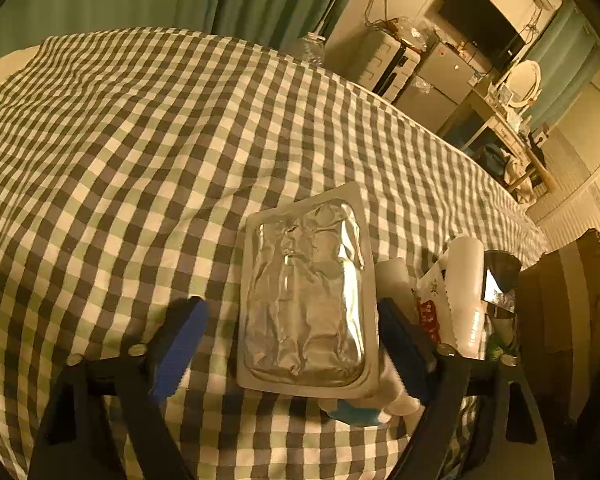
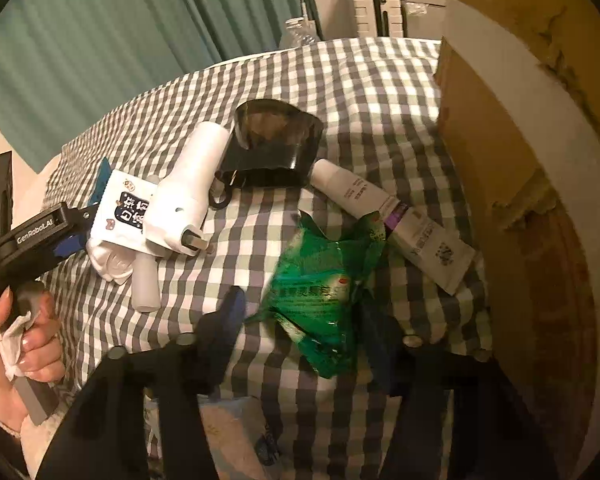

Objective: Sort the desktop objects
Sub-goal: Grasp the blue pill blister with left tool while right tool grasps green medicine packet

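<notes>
Green curtains hang behind a surface covered in a green, grey and white checked cloth [image 1: 140, 140], which looks more like a bed than a tabletop; a cardboard box [image 2: 512, 168] stands at its right edge. On the cloth lies a foil blister pack [image 1: 308, 300], flat, between the fingers of the left hand-held gripper [image 1: 296, 340]: the right finger seems to touch the pack's rim, the left blue pad stands clear of it, so the jaws are part open and grip nothing yet. The right hand-held gripper [image 2: 300, 332] is lowered over a crumpled green packet [image 2: 324, 300], which sits between its dark, blurred fingers; whether the pads already press on it I cannot tell. Beyond the packet lie a white tube [image 2: 356, 192], a printed sachet [image 2: 432, 244], a dark plastic cup [image 2: 276, 144] on its side, a white handheld device [image 2: 188, 200] and a small printed white packet [image 2: 124, 212]. The step in hand looks like picking up one item per hand for sorting. To do it well, the left fingers should close squarely across the pack's short width, low enough to catch the stiff rim rather than the soft foil, and lift level so it does not pivot. The green packet will crush and slip, so the right jaws should pinch its bulk, not a loose corner.
</notes>
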`<action>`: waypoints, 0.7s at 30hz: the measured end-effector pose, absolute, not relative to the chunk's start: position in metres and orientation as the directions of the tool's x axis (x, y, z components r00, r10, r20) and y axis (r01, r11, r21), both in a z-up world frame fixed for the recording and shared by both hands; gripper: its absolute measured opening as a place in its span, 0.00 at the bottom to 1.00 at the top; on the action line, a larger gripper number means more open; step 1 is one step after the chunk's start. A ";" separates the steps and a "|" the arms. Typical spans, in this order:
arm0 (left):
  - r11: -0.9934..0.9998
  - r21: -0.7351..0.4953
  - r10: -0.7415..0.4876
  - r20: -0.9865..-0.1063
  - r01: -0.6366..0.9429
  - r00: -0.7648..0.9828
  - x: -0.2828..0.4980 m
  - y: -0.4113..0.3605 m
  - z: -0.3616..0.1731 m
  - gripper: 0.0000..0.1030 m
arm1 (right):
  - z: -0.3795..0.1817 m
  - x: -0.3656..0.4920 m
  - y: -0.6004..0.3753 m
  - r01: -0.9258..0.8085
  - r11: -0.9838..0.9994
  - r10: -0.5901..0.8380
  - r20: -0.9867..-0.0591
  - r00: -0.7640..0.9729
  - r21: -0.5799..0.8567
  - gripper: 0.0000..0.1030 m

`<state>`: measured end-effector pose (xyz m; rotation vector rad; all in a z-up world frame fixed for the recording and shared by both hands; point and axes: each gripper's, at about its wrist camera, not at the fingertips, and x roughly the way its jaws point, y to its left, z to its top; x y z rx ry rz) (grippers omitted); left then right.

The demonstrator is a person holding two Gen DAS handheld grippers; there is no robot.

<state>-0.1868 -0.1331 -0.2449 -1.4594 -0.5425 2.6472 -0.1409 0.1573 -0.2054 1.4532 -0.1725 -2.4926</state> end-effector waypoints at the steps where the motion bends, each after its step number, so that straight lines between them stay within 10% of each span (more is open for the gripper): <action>1: -0.933 -0.346 0.237 -0.800 0.100 -0.552 -0.186 -0.133 -0.244 0.67 | -0.207 -0.142 0.157 0.161 -0.959 -0.282 -0.840 -0.463 0.233 0.43; 6: -0.950 -0.303 0.197 -0.771 0.077 -0.605 -0.184 -0.128 -0.229 0.26 | -0.210 -0.143 0.156 0.197 -0.948 -0.315 -0.824 -0.470 0.250 0.33; 21: -0.973 -0.219 0.103 -0.710 0.079 -0.696 -0.164 -0.122 -0.191 0.24 | -0.185 -0.123 0.157 0.245 -0.948 -0.311 -0.750 -0.584 0.202 0.31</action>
